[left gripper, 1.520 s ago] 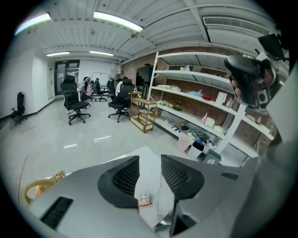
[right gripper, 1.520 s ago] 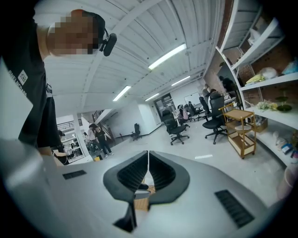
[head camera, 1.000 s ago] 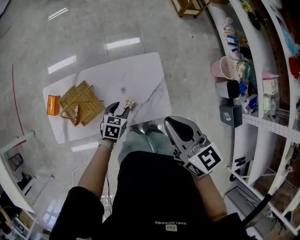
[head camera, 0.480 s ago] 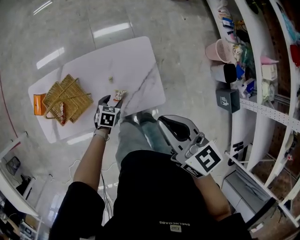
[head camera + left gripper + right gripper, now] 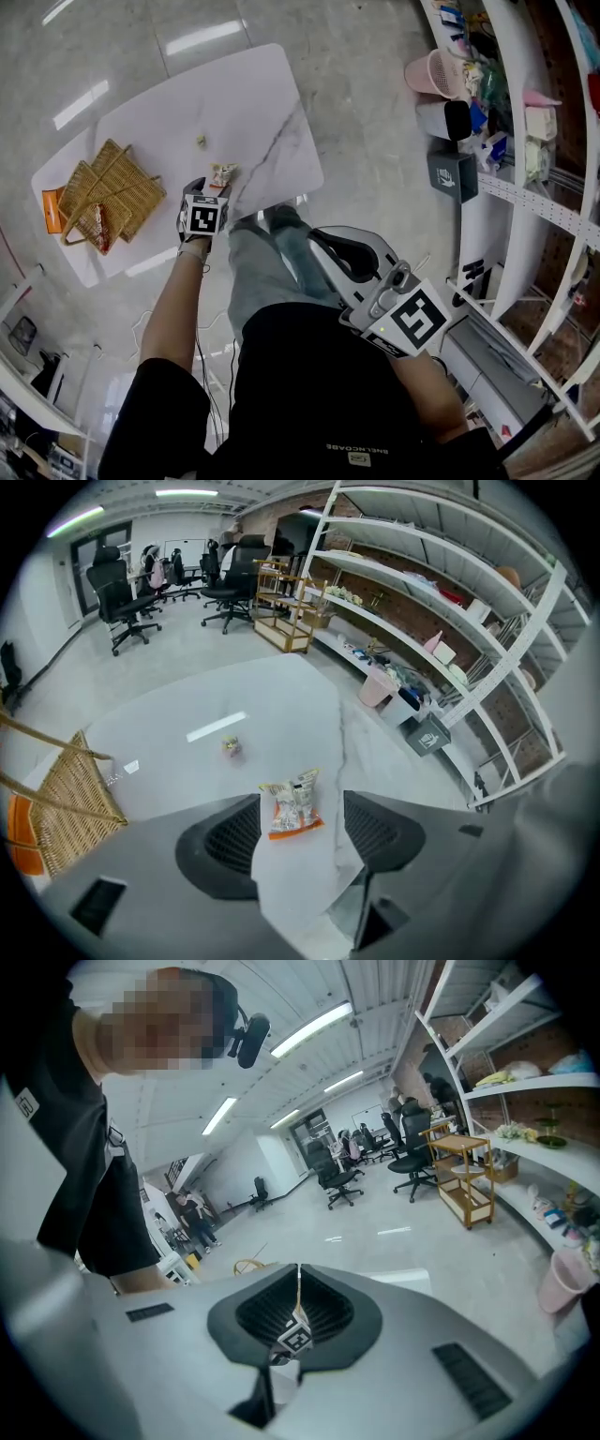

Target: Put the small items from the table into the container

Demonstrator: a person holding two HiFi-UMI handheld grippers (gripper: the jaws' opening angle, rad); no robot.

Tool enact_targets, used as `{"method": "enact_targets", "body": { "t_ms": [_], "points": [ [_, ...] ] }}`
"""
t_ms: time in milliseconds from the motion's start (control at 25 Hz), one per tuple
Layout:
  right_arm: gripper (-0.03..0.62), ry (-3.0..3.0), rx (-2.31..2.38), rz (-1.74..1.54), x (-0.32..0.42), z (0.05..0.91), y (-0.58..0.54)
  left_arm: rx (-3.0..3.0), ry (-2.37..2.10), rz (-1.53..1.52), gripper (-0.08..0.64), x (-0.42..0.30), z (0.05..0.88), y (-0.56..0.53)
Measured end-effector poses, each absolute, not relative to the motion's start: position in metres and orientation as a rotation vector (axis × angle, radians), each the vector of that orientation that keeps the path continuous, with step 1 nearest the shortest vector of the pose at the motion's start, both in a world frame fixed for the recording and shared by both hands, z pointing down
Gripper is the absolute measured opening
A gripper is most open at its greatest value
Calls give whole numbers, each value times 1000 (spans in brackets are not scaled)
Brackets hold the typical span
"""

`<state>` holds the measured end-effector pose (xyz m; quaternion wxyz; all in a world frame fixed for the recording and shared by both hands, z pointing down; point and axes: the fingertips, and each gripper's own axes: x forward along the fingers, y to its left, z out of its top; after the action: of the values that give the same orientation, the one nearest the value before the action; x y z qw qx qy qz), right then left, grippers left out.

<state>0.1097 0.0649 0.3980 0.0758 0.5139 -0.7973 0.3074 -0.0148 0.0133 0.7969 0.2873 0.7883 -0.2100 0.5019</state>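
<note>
White marble-veined table (image 5: 262, 103) stands on a glossy floor, with shelving along the right. A woven wicker basket (image 5: 108, 187) sits at its left end, an orange box (image 5: 50, 208) just beside it. A small reddish item (image 5: 98, 225) lies in the basket.

I have the left gripper (image 5: 214, 190) angled steeply down at the table's near edge. Its jaws are opening, and nothing is pressed between them. The snack packet (image 5: 222, 174) lies flat on the table, just ahead of the tips. From the left gripper view, the snack packet (image 5: 292, 805) shows in the gap between the two pads, touching neither. Its long axis runs nearly straight away from the gripper, tipped slightly to the right. So the pads stand on either side of its narrow width, which I judge is the right way to pinch it.

A second small wrapped item (image 5: 231, 747) sits farther out on the table, apart from the packet, toward the basket side.

The right gripper (image 5: 339, 251) is up by my torso, well away from the table, jaws together and empty. The left is plainly the nearer one.
</note>
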Motion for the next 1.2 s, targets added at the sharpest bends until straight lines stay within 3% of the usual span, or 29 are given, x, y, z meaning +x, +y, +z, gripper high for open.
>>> {"method": "enact_targets", "body": {
  "t_ms": [1200],
  "points": [
    [12, -2276, 1545, 1033, 113, 449, 87, 1965, -550, 1443, 261, -15, 882, 29]
  ]
}}
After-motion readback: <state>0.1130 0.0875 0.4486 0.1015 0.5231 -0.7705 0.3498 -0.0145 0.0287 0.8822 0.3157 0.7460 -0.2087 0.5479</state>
